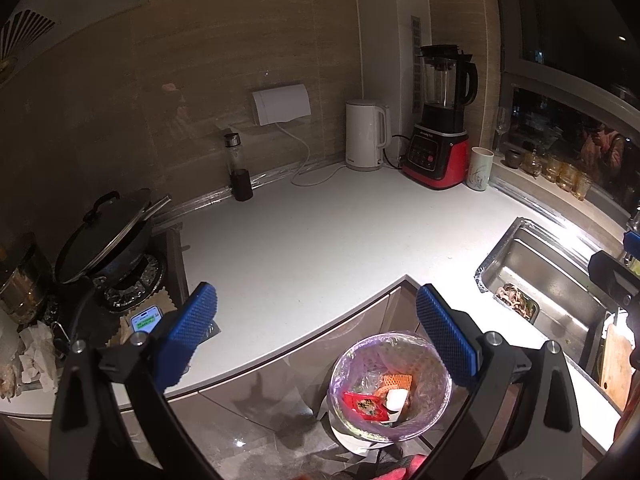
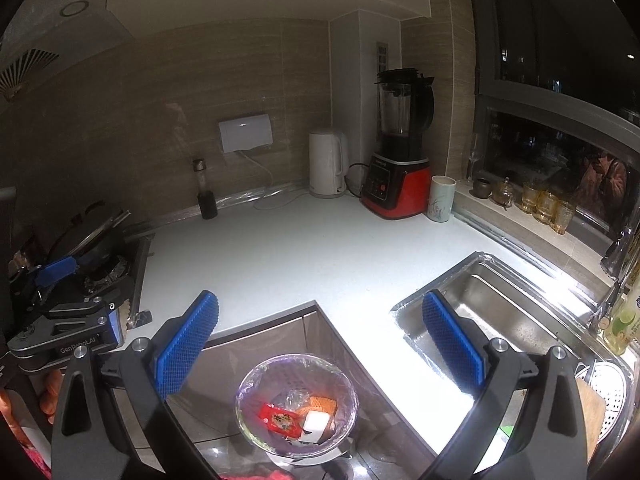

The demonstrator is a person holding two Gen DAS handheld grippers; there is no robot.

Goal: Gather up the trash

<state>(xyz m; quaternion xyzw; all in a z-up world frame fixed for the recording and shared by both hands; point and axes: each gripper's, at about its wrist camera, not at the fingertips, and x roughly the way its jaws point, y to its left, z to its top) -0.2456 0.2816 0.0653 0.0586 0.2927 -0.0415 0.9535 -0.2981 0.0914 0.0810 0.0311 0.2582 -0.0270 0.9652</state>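
both the left gripper [image 1: 316, 336] and right gripper [image 2: 320, 344] hang spread and empty above the bin [image 1: 390, 386], with crumpled tissues [image 1: 38, 356] on the desk [image 1: 320, 220] nearer the left.

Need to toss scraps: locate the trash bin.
The lined trash bin stands on the floor in the counter's inner corner, below both open grippers, left of the sink.

Counted on the white countertop [image 2: 304, 248]: one white kettle [image 2: 327, 164], one red-based blender [image 2: 400, 148], one pale cup [image 2: 441, 199], one dark bottle [image 2: 206, 190] at ten o'clock. One sink [image 2: 500, 300]. One lidded pan [image 1: 104, 236]. One lined bin [image 2: 296, 404] on the floor. Amber glasses [image 2: 546, 206] on the sill: four at least.
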